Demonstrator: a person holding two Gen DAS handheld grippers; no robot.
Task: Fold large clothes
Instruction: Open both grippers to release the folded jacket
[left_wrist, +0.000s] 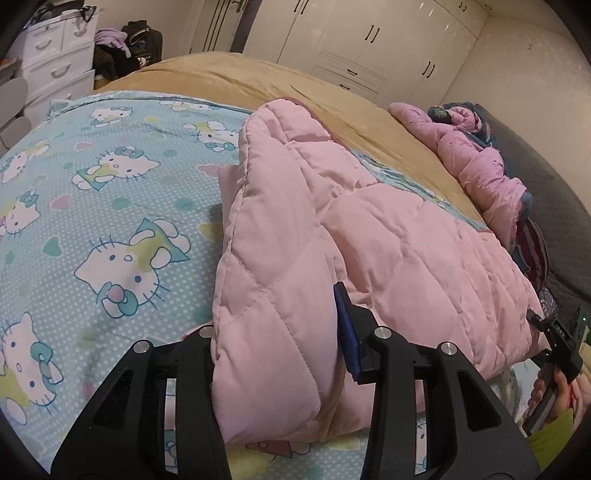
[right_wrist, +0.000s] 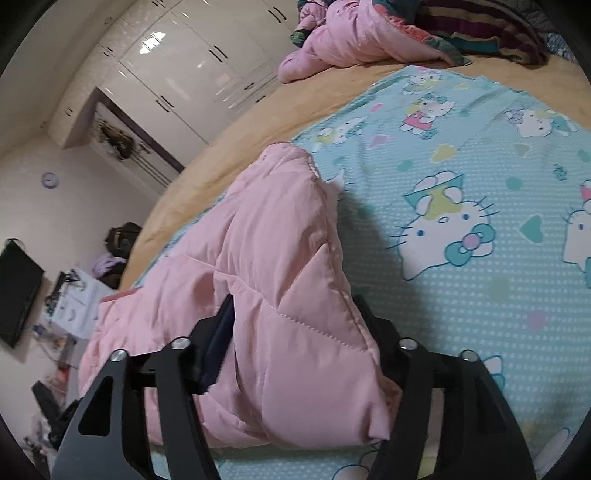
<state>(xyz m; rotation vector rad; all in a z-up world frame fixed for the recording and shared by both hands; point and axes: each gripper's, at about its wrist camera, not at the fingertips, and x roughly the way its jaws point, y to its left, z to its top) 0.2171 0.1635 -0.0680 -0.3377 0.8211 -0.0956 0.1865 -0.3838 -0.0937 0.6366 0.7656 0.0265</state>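
A pink quilted jacket (left_wrist: 332, 236) lies on a bed, spread over a light blue sheet (left_wrist: 110, 206) printed with white cartoon cats and small hearts. The sheet covers the near part of the bed; beyond it a tan blanket (left_wrist: 236, 77) runs to the far edge.

In the left wrist view, the left gripper (left_wrist: 280, 332) is clamped on a thick folded edge of the jacket. The puffy fabric bulges between its two black fingers, with a blue pad (left_wrist: 347, 332) pressed against the right side of the fold. The rest of the jacket stretches away toward the right side of the bed.

In the right wrist view, the right gripper (right_wrist: 295, 321) has another padded fold of the jacket (right_wrist: 280, 280) between its fingers. Its jaws stand wide, and the dark pad (right_wrist: 218, 339) on the left sits beside the fabric; it is hard to tell whether the pads still press on it. At the right edge of the left wrist view, a hand (left_wrist: 557, 395) holds this gripper's handle.

At the far corner of the bed a second pink padded garment (left_wrist: 476, 155) lies crumpled among dark patterned bedding. White wardrobe doors (left_wrist: 373, 40) line the wall behind the bed, and a white chest of drawers (left_wrist: 55, 55) stands off the bed's left side.
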